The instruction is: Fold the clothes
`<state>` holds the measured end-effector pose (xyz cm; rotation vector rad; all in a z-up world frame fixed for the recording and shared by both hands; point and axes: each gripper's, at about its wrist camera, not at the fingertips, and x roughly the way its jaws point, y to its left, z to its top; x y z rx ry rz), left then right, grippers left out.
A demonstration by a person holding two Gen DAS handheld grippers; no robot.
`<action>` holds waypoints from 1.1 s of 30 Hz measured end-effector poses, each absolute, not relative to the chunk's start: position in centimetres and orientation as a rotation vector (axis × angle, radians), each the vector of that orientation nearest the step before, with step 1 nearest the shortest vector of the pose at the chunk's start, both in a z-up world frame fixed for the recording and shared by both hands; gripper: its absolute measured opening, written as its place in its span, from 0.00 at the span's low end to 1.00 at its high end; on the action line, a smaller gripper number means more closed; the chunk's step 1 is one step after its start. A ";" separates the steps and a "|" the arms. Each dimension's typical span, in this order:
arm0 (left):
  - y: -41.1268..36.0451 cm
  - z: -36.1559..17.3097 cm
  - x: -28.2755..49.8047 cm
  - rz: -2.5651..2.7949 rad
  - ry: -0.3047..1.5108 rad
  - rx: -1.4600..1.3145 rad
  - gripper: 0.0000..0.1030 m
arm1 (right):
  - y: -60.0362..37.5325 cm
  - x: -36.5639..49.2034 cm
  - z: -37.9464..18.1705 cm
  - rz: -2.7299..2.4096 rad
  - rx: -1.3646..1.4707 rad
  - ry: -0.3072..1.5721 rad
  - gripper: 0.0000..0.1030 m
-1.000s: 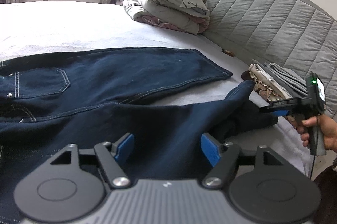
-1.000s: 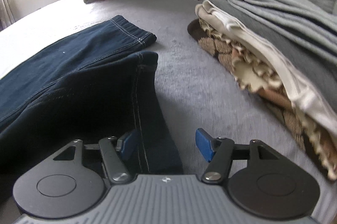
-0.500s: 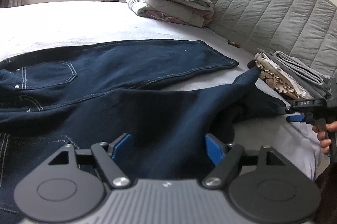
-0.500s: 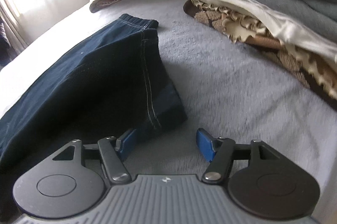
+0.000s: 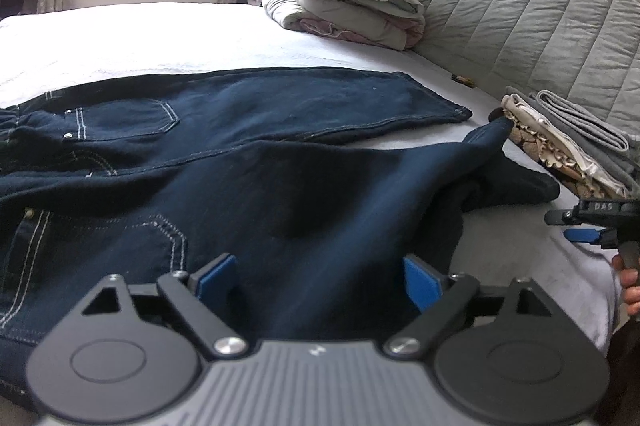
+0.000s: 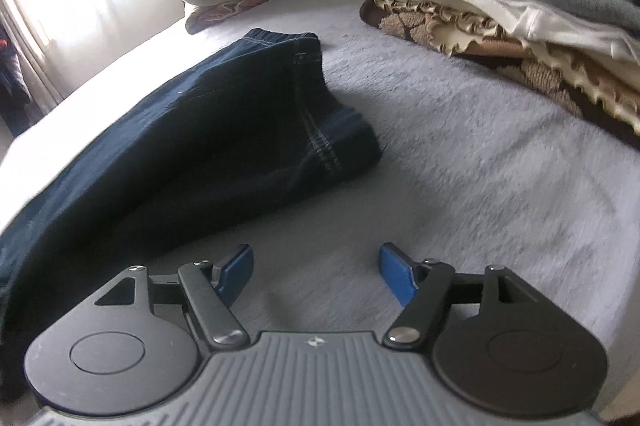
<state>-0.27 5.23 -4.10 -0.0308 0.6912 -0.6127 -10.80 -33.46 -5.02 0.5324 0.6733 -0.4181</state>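
Jeans (image 5: 248,129): dark denim spread on the bed (image 5: 120,41), waist toward the window side, both legs running toward the headboard (image 5: 540,17)
Far leg (image 5: 320,97): flat, hem square, lying toward the middle of the bed
Near leg (image 5: 360,201): rumpled, its hem (image 6: 320,129) buckled and partly raised near the bed's near edge
Left gripper (image 5: 316,276): fingers apart, nothing between them, low over the near leg's thigh
Right gripper (image 6: 316,274): fingers apart and empty, over bare bed just short of the near hem; a hand (image 5: 630,286) holds its handle
Folded pile (image 6: 520,9): grey, cream and brown garments stacked by the headboard, apart from the jeans
Bedding (image 5: 348,5): stacked quilts and a pillow at the far corner by the headboard
Stage, as judged: jeans lie open, legs not laid together; the scene would fit a leg just let go or a leg about to be taken
Good practice, as judged: pinch the near hem at its seam, both layers, and the same leg near the thigh; lift evenly, keep the cloth taut, lay seam on seam over the far leg, then smooth the buckle
Risk, as judged: a one-layer grip would drag the denim and leave creases
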 end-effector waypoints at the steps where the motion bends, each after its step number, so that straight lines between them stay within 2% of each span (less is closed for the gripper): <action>1: 5.2 -4.2 -0.4 -0.612 0.688 -0.026 0.90 | -33.4 -11.0 -5.0 -0.410 0.554 0.669 0.71; 13: 6.0 -4.5 -1.3 -0.611 0.645 -0.006 0.92 | -33.8 -12.3 -6.1 -0.290 0.870 0.559 0.71; 19: 6.0 -4.7 -1.5 -0.616 0.638 0.006 0.92 | -36.5 -12.7 -7.2 -0.308 1.103 0.419 0.71; 28: 6.0 -4.7 -1.6 -0.625 0.635 0.020 0.93 | -37.4 -10.6 -7.1 -0.390 1.099 0.326 0.70; 30: 6.0 -4.7 -1.7 -0.626 0.634 0.020 0.93 | -37.7 -10.0 -7.3 -0.400 1.084 0.333 0.56; 31: 6.0 -4.7 -1.7 -0.626 0.633 0.021 0.93 | -37.7 -9.7 -7.4 -0.406 1.077 0.338 0.52; 32: 6.0 -4.7 -1.7 -0.625 0.632 0.023 0.93 | -37.8 -9.5 -7.4 -0.412 1.072 0.344 0.40; 33: 6.0 -4.7 -1.8 -0.625 0.630 0.026 0.93 | -38.0 -9.4 -7.6 -0.410 1.074 0.353 0.24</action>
